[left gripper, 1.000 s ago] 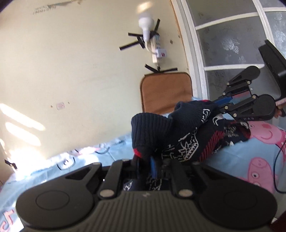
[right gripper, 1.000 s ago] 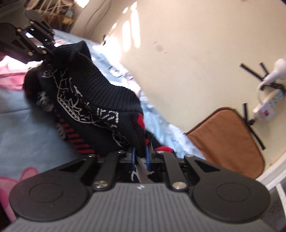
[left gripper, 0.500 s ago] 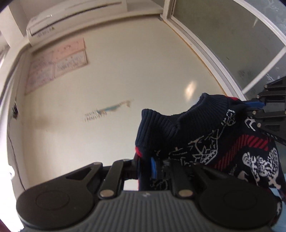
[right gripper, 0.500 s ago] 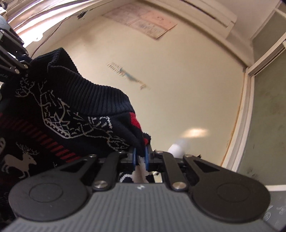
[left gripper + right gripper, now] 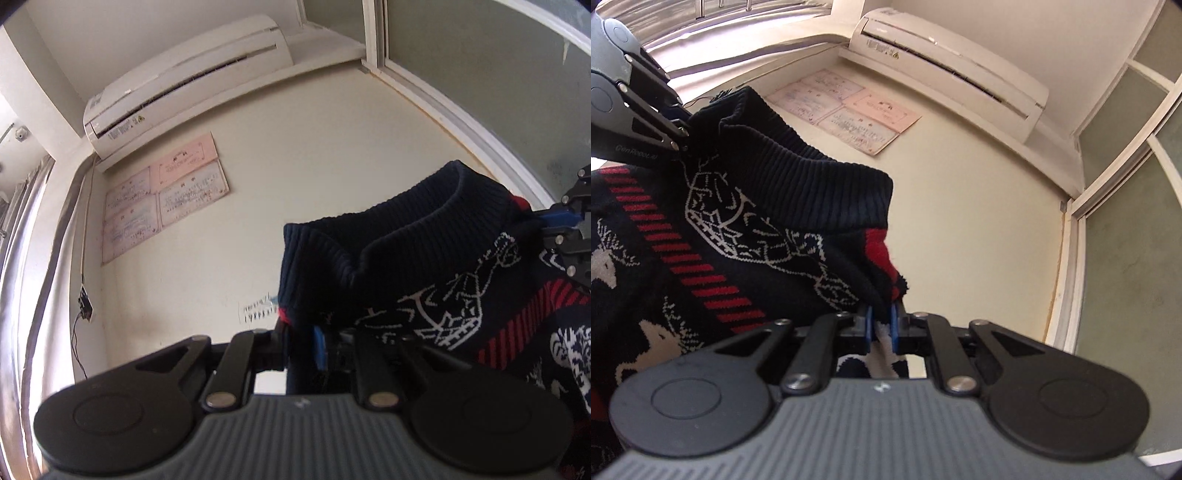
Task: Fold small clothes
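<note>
Since the earlier frames, both tongs had been swung upward with the garment between them: bed sheet and chair had dropped out of sight, and wall and ceiling filled the background.

Left wrist view: the left tongs (image 5: 301, 341) were seen narrowed onto a shoulder corner of the dark knitted sweater (image 5: 424, 266), cloth pinched between the blue pads (image 5: 318, 346); the opening had just eased slightly, though the fabric remained gripped. The ribbed collar sagged between the two grips. At 3 o'clock the right tongs (image 5: 554, 218) were visible holding the opposite shoulder. An air conditioner (image 5: 184, 77) was seen at 11 o'clock, with wall certificates (image 5: 162, 199) at 9 o'clock.

Right wrist view: the right tongs (image 5: 881, 326) were seen closed narrowly on the sweater (image 5: 738, 229) at its red-trimmed corner. The left tongs (image 5: 683, 136) were shown at 10 o'clock, gripping the far shoulder.

For this lift to be done well, both grips would best be kept firm and level, and the shoulders drawn apart so the collar was pulled taut and the body hung straight before being laid down.

Only the right view showed the reindeer pattern low at 8 o'clock and the red corner emerging past the pads; only the left view showed the cable (image 5: 79, 314) on the wall. The bed was shown by neither.
</note>
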Demonstrator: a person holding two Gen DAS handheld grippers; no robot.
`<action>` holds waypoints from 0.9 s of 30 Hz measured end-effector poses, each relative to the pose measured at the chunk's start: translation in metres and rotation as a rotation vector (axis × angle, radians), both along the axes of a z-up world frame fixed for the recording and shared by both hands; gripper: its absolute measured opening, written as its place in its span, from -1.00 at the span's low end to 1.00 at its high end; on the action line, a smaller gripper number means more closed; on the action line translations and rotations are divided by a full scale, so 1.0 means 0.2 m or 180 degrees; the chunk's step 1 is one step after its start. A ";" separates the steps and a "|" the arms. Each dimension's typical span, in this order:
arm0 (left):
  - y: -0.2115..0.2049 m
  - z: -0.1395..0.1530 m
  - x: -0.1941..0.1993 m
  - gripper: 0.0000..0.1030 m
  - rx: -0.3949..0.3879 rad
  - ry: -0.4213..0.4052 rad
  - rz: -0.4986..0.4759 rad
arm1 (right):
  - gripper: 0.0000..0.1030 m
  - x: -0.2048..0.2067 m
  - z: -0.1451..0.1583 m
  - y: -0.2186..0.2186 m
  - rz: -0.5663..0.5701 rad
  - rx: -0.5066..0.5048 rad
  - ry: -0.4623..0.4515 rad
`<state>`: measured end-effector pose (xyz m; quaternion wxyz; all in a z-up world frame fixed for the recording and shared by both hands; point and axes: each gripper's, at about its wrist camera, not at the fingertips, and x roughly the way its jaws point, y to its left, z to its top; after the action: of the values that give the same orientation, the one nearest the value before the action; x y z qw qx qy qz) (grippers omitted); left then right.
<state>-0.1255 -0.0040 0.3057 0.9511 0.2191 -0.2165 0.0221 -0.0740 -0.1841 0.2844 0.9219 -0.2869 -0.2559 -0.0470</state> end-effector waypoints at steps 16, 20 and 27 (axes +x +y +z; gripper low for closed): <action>0.16 -1.14 0.79 -0.63 -0.0761 0.2547 0.0338 | -0.45 0.69 -0.96 -0.30 0.0311 0.0884 0.2941; 0.23 -1.23 0.60 -0.57 -0.0693 0.2696 0.0137 | -0.44 0.47 -1.14 -0.49 0.0374 0.1321 0.3369; 0.39 -1.31 0.39 -0.24 -0.0962 0.3236 -0.0269 | 0.14 0.34 -1.41 -0.55 0.0877 0.2489 0.3850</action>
<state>-0.0482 0.0731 0.0429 0.9571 0.0537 0.2688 -0.0943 -0.0057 -0.2946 0.0024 0.9346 0.1221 0.2995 0.1481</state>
